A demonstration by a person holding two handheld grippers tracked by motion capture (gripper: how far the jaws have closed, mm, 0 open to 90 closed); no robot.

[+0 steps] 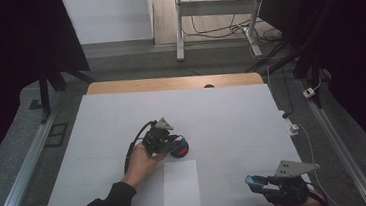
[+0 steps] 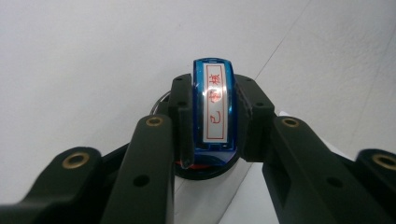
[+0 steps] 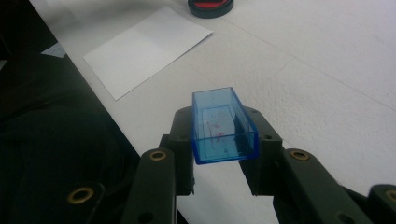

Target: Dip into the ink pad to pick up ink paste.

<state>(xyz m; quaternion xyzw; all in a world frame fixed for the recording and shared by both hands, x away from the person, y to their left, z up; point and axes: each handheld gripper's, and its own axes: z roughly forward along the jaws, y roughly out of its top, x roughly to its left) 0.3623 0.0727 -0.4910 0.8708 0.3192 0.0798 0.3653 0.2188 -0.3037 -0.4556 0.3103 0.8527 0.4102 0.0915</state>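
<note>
The blue translucent plastic stamp with a white label printed in red characters [image 2: 215, 107] sits clamped between the two black jaws of my left claw [image 2: 215, 116], label face turned toward that claw's camera; the jaws press on both of its long sides, so the claw is closed on it and nothing more; below the stamp, in the left gripper view, lies the round black ink pad with a red centre [image 2: 205, 169], and the stamp's lower end is right at the pad, though I cannot tell whether it touches the ink; from the high view my left claw [image 1: 166, 140] is near the middle of the white table [image 1: 222, 114], with the ink pad [image 1: 180, 148] just beside it on its right.

My right claw [image 3: 224, 140] is clamped on the blue clear rectangular plastic cap [image 3: 223, 126], its open hollow facing up and away, jaws tight on its two long walls; in the high view this claw [image 1: 258, 182] is at the near right corner of the table with the cap [image 1: 252, 180] at its tip, well apart from the stamp; a white sheet of paper [image 1: 180, 184] lies flat on the table between my two hands, just in front of the ink pad and near the front edge.
</note>
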